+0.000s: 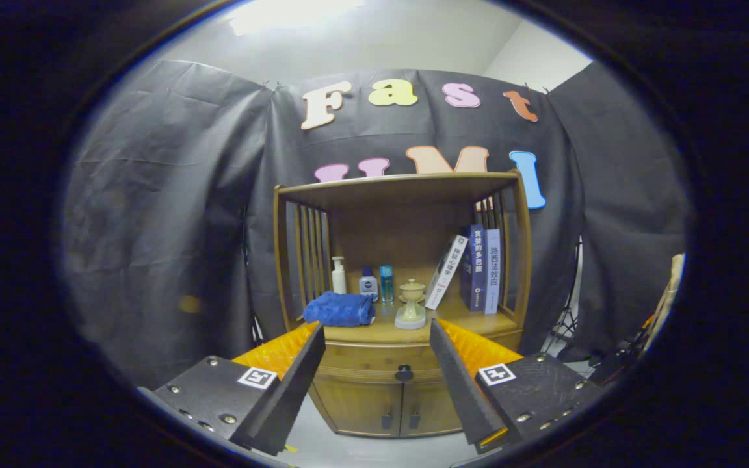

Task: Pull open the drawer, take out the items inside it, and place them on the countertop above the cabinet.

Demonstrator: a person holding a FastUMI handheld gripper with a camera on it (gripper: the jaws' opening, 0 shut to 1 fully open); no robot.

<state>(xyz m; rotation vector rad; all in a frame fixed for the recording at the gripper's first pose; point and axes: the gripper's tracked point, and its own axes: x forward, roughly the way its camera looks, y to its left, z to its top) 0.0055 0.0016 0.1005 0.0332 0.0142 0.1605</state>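
Gripper view: at the bottom centre, the gripper (pixel 374 335) has its fingers spread wide, holding nothing. Between them, a little beyond the tips, sits the closed drawer (pixel 374 359) with its dark round knob (pixel 404 373); contact looks unlikely, though depth is hard to judge. Above, mid-frame, the cabinet countertop (pixel 374 331) carries a blue towel (pixel 339 309), three small bottles (pixel 368 281), a pale lidded cup (pixel 411 304) and leaning books (pixel 475 270).

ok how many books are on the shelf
3, at the shelf's right end: a white book leaning rightward, then a dark blue book and a pale blue book upright.
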